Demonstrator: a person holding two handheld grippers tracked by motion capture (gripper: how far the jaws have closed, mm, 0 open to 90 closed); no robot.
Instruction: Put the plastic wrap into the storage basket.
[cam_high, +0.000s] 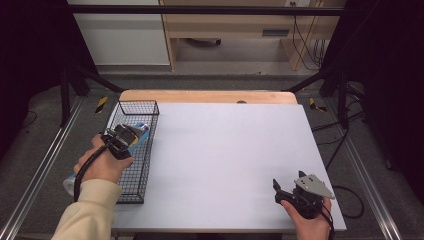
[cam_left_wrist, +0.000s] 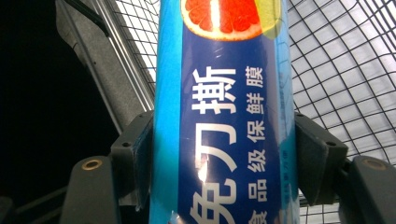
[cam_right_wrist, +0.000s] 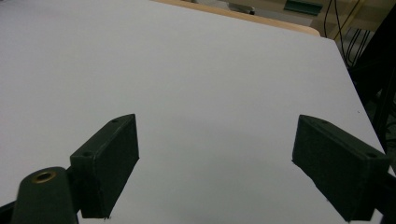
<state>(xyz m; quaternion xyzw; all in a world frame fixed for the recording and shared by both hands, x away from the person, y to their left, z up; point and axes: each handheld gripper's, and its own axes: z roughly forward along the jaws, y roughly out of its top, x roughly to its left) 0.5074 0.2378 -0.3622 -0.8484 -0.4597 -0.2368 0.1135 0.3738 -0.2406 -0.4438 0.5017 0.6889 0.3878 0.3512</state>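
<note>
A long blue box of cling film (cam_left_wrist: 224, 116) with white characters and a cut grapefruit printed on it stands between my left gripper's (cam_left_wrist: 224, 154) two black pads, which press on its sides. From above, that box (cam_high: 141, 131) slants over the black wire basket (cam_high: 135, 103) at the table's left edge. Its near end (cam_high: 68, 181) sticks out past the hand, outside the basket. My left gripper (cam_high: 130, 137) hangs over the basket's left side. My right gripper (cam_high: 280, 192) rests open near the front right corner, with only white tabletop between its jaws (cam_right_wrist: 217, 154).
The white tabletop (cam_high: 225, 150) stretches between the basket and my right hand. Basket mesh (cam_left_wrist: 341, 70) lies behind the box. A wooden strip (cam_high: 210, 96) runs along the far edge. Black frame posts and cables stand beyond the table.
</note>
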